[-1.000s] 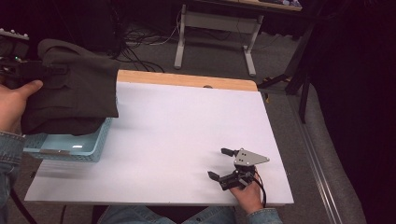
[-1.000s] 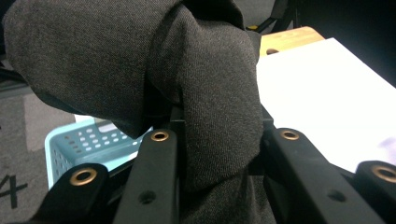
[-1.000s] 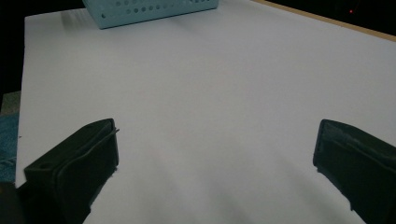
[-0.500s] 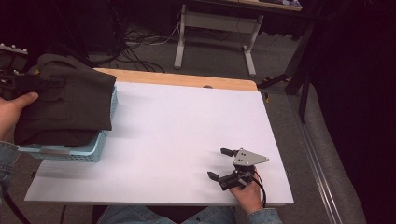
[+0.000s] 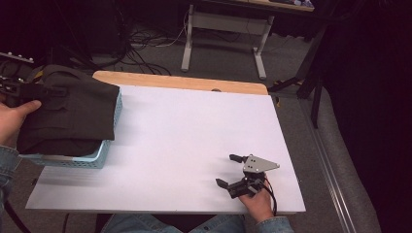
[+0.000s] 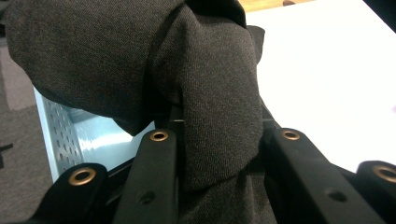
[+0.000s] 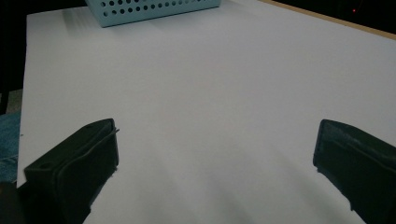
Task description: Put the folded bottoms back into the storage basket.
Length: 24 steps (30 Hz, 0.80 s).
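Note:
A dark grey folded garment [image 5: 73,111] lies draped over a light-blue perforated basket [image 5: 73,160] at the table's left edge. My left gripper [image 5: 53,91], held by a hand at the far left, is shut on a bunched fold of it. In the left gripper view the cloth [image 6: 116,60] is squeezed between the two black jaws of the left gripper [image 6: 219,140], with the basket's wall [image 6: 70,135] below. My right gripper [image 5: 226,170] rests open on the white tabletop near the front right, and nothing lies between the jaws of the right gripper [image 7: 215,154].
The white table [image 5: 194,126] has a wooden strip along its far edge. The basket [image 7: 149,9] stands at the far end in the right gripper view. Beyond the table are cables on the floor and a desk frame [image 5: 223,29].
The left hand has sunk with the garment, which now sits lower, down on the basket. The right gripper has kept still.

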Available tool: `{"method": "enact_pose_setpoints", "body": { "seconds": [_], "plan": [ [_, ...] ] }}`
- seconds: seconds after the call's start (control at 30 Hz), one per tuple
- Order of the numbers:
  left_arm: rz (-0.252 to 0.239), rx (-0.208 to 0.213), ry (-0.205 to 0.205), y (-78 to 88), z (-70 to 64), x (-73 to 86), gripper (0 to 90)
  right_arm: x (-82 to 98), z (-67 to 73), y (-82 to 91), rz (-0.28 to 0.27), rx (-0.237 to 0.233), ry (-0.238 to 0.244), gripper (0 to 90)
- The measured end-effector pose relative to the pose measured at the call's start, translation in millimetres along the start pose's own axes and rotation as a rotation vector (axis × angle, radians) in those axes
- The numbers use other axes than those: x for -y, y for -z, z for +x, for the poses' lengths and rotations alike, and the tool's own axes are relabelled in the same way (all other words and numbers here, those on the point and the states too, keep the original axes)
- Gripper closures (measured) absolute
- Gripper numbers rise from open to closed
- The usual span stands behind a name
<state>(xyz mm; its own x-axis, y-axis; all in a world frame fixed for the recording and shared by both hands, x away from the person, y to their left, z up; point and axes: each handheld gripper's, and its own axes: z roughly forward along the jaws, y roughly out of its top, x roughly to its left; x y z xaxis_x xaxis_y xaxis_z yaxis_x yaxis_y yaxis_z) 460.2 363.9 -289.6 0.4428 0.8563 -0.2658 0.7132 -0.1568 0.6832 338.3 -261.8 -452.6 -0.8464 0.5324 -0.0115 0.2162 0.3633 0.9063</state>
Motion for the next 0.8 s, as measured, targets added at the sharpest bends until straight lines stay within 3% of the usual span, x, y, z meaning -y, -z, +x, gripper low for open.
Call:
{"method": "enact_pose_setpoints", "body": {
  "seconds": [0.8],
  "plan": [
    [0.016, -0.062, 0.047, -34.1, 37.4, 14.9, 66.5, -0.1, 0.4, -0.2, 0.001, -0.008, 0.003, 0.8]
  ]
}}
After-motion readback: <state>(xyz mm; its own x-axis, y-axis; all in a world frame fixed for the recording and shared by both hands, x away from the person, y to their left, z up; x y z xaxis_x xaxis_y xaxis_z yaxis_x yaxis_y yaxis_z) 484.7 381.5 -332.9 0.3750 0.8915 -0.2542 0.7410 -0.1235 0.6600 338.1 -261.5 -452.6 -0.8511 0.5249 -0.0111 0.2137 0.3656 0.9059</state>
